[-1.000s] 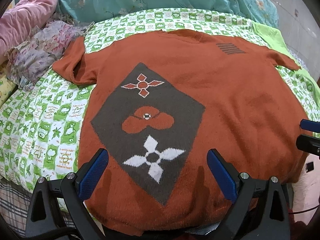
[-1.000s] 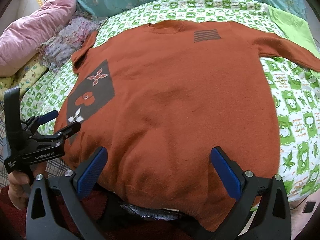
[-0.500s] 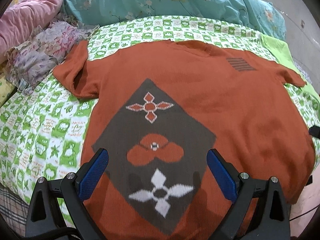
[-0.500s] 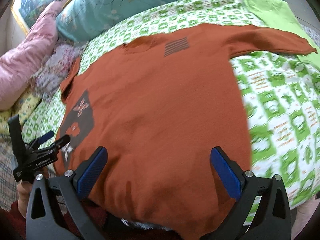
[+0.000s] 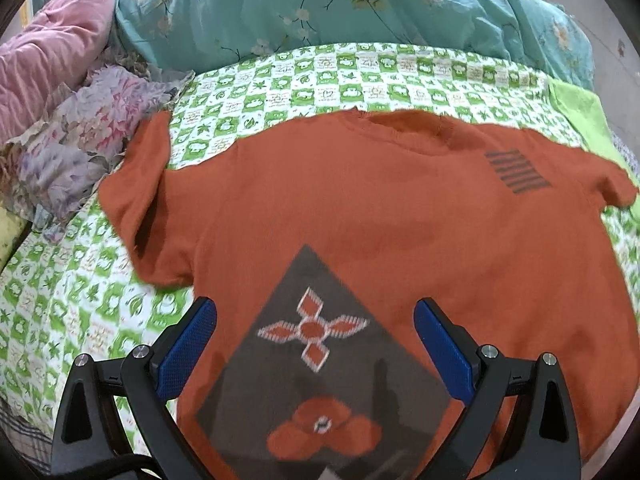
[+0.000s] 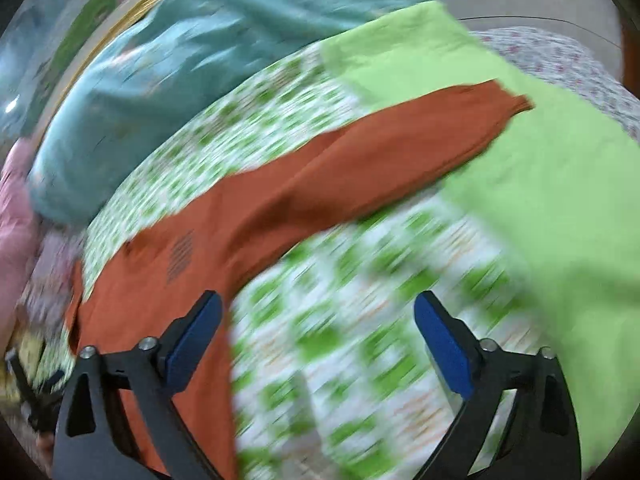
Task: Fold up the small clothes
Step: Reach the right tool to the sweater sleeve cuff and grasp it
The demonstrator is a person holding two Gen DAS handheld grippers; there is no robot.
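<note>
Lying flat and face up on the bed point(image 5: 60, 300), the rust-orange sweater point(image 5: 380, 216) shows no fold yet, so the task looks to be at its very start: both sleeves and the body remain to be turned in. The left hand-held gripper point(image 5: 316, 344) hovers over the grey diamond patch point(image 5: 320, 360) low on the sweater's front, its blue pads spread wide with nothing between them. The right hand-held gripper point(image 6: 320, 344) is likewise spread and empty, pointing over the green checked bedsheet point(image 6: 340, 360) beside the sweater's right flank; that view is heavily blurred.

The left sleeve point(image 5: 140, 208) is bunched and doubled near the shoulder, close to a crumpled floral cloth point(image 5: 80, 148). The right sleeve point(image 6: 380, 160) stretches out straight, its cuff resting on a lime green cloth point(image 6: 540, 200). A teal quilt point(image 5: 320, 8) and a pink quilt point(image 5: 52, 56) crowd the head of the bed beyond the collar. Open sheet shows on both sides of the body, which likely gives room to swing each sleeve inward. The hem is out of view.
</note>
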